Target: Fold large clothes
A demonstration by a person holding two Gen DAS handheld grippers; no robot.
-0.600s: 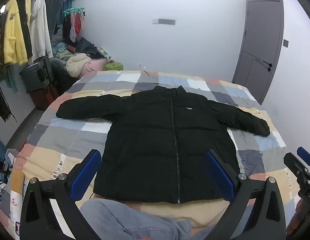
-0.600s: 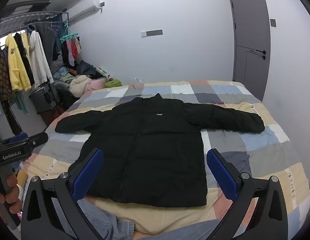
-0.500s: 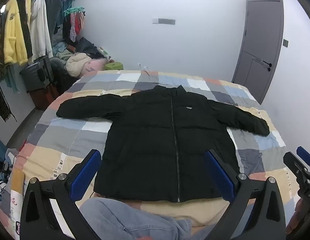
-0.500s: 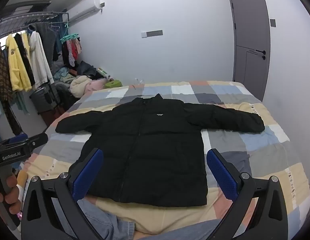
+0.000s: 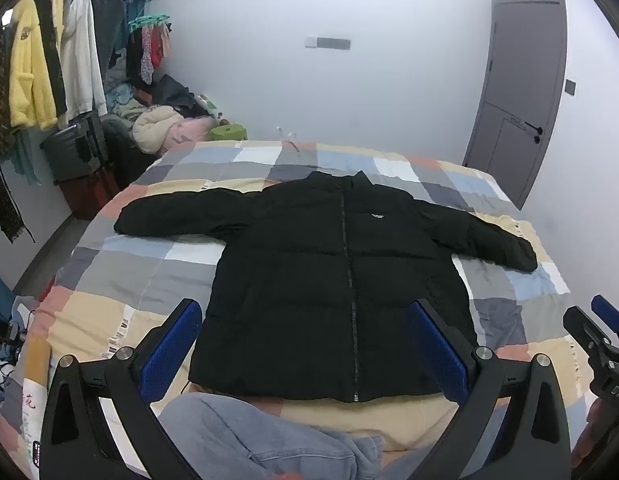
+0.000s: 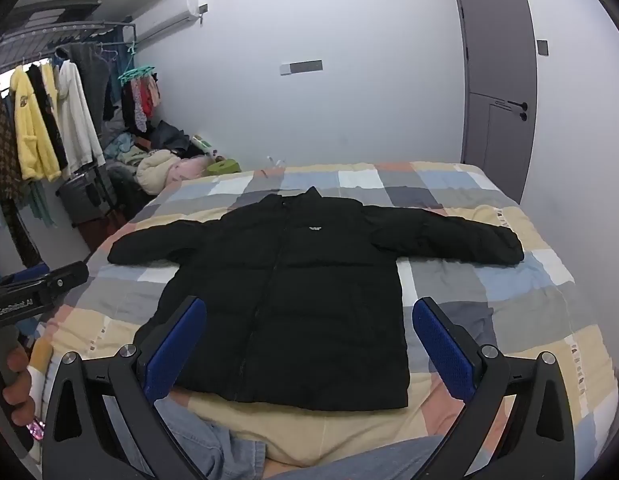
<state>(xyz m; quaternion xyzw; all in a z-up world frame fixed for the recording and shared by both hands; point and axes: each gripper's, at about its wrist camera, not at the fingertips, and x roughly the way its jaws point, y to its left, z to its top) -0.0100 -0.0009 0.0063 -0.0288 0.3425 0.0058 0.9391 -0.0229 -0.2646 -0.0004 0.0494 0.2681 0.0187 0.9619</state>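
Black puffer jacket [image 5: 341,280] flat on bed, zipped, sleeves out; L gripper [image 5: 305,344] & R gripper [image 6: 309,340] wide apart, empty.

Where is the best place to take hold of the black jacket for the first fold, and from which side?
Probably the cuff of a sleeve, from the near edge of the bed. The black jacket lies flat, zipped, both sleeves spread wide; the right claw, open, could pinch the sleeve end and carry it across the chest.

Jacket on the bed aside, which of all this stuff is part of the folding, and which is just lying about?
Part of the job:
jacket
bed
left gripper
right gripper

Just lying about:
hanging clothes
clothes pile
suitcase
door
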